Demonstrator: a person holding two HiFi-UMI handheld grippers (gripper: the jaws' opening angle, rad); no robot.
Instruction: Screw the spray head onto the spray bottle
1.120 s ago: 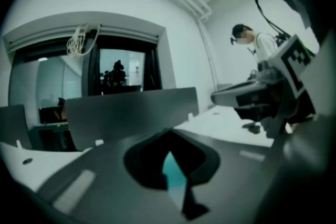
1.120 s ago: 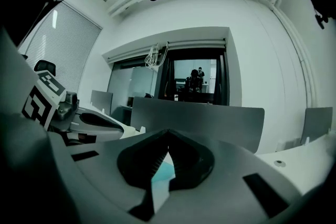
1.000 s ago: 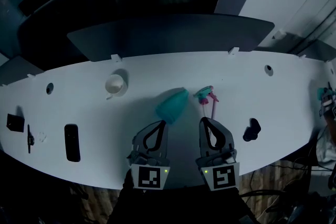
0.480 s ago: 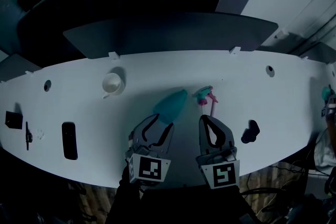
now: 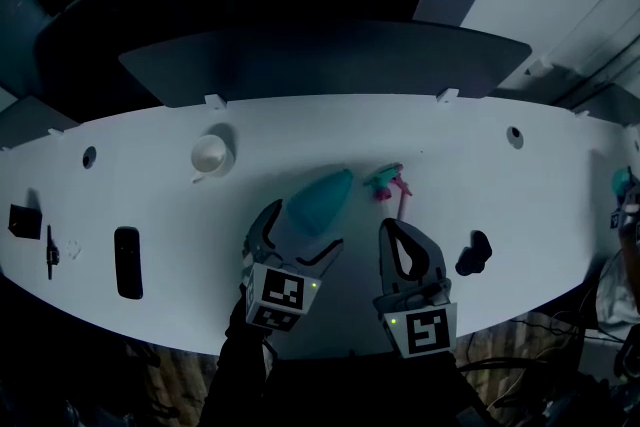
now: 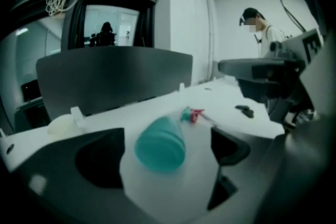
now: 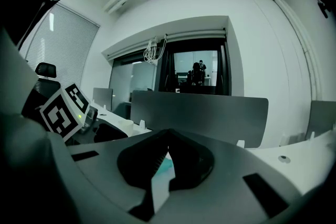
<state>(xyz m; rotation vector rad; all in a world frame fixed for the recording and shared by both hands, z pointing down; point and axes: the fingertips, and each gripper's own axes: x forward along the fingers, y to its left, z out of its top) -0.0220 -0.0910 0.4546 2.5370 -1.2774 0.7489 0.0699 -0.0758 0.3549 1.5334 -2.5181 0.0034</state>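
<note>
A teal spray bottle (image 5: pixel 320 200) lies on its side on the white table (image 5: pixel 520 205), its neck pointing away to the right. My left gripper (image 5: pixel 303 227) is open; its jaws have just been opening and now stand on either side of the bottle's base without pressing on it. In the left gripper view the bottle's round bottom (image 6: pixel 160 143) fills the gap of the left gripper (image 6: pixel 168 136). The pink and teal spray head (image 5: pixel 388 182) lies just right of the bottle, its tube trailing toward me. My right gripper (image 5: pixel 392 229) is shut and empty, just short of that tube.
A white cup (image 5: pixel 212 156) stands at the back left. A black flat device (image 5: pixel 127 262) and a small black block (image 5: pixel 24 221) lie at the left, and a black lump (image 5: pixel 475 252) at the right. A dark partition (image 5: pixel 320 60) runs behind the table. A person (image 6: pixel 262 34) stands far off.
The left gripper has opened wide and moved forward and down, so its jaws now straddle the bottle's base. The right gripper has stayed where it was, shut.
</note>
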